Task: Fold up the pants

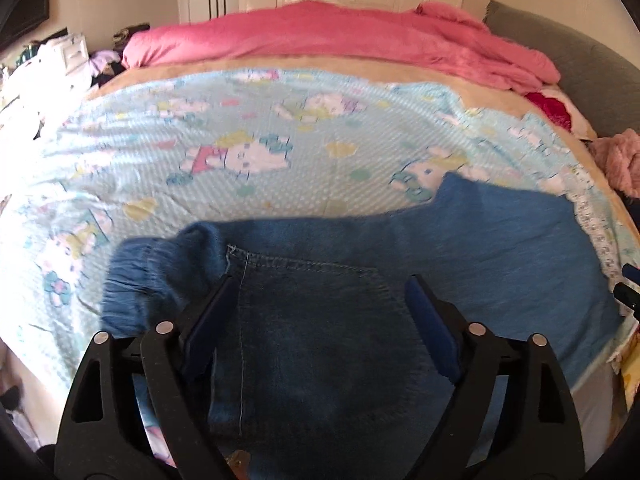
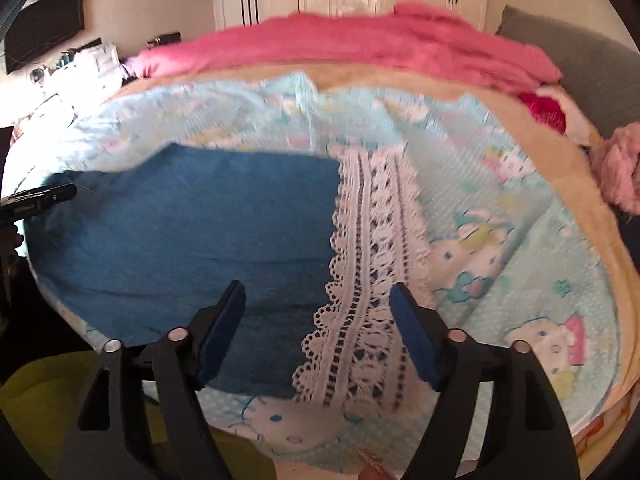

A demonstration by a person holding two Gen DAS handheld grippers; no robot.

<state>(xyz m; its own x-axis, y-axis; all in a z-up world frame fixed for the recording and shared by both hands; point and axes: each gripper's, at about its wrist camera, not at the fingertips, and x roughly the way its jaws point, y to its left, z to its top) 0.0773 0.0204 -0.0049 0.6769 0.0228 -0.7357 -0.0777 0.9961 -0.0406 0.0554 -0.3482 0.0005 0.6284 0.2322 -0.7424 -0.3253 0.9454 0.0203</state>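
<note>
Denim pants point(image 1: 460, 240) lie flat on the bed point(image 1: 240, 128), ready for folding; left claw point(image 1: 320, 300) and right claw point(image 2: 318, 308) both gape wide, empty, poised over waistband and lace hem point(image 2: 372, 264).

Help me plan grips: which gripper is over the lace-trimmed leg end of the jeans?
The right gripper: white lace hem between its fingers. The left gripper faces the back pocket.

Left gripper point(image 1: 320, 296): two black skeletal arms with triangular cut-outs, four silver round pivot pins, dark blue flat pads point(image 1: 430, 330) on the finger ends, lower frame. Right gripper point(image 2: 318, 304): identical build, black arms, silver pins, blue pads point(image 2: 224, 332).
</note>
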